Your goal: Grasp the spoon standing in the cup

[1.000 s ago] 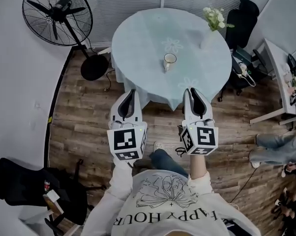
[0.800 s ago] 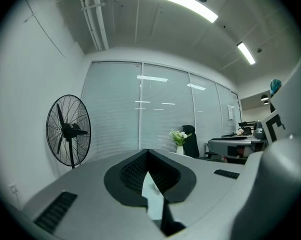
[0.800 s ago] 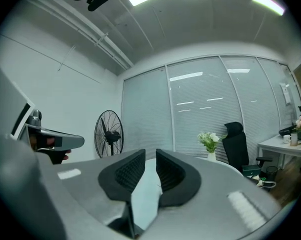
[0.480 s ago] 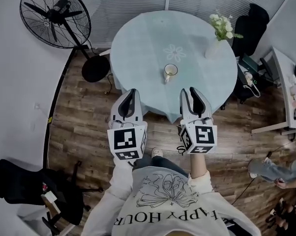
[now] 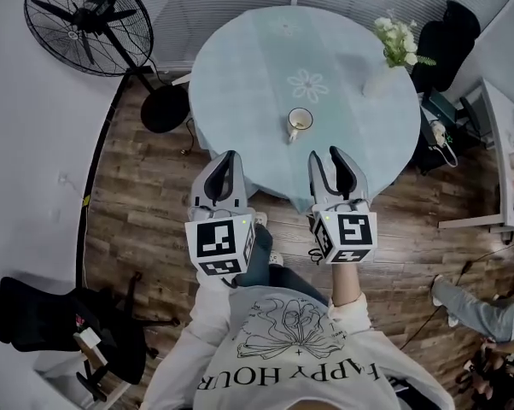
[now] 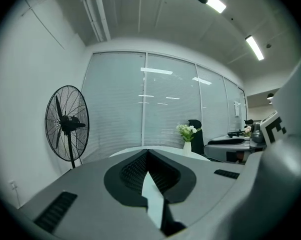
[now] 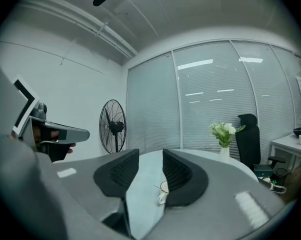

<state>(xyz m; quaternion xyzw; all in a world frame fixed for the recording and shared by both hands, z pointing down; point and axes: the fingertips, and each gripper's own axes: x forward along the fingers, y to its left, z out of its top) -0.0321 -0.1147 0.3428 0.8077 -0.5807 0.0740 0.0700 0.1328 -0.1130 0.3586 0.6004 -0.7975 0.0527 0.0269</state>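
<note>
Head view showed the task barely begun. The cup (image 5: 300,120) stood on the round, cloth-covered desk (image 5: 257,67), a little in from its near edge, with the spoon in it too small to pick out from above. Both tongs hung over the wooden floor short of the desk, well apart from the cup.

The left tongs (image 5: 229,156) had their jaws together with nothing between them, and the left gripper view confirmed the pads met at the tips.

The right tongs (image 5: 324,155) pointed toward the cup, and their jaws were opening. In the right gripper view the cup (image 7: 163,188) appeared in the gap between the pads, far beyond them, with the spoon (image 7: 157,188) as a thin handle leaning out over the rim toward the left. Nothing was between those jaws themselves.

By my reading, nothing of the grasp was done. What remained was the whole reach over the desk edge, lining the open jaws on the thin handle above the rim, and closing on it without knocking the cup.
</note>
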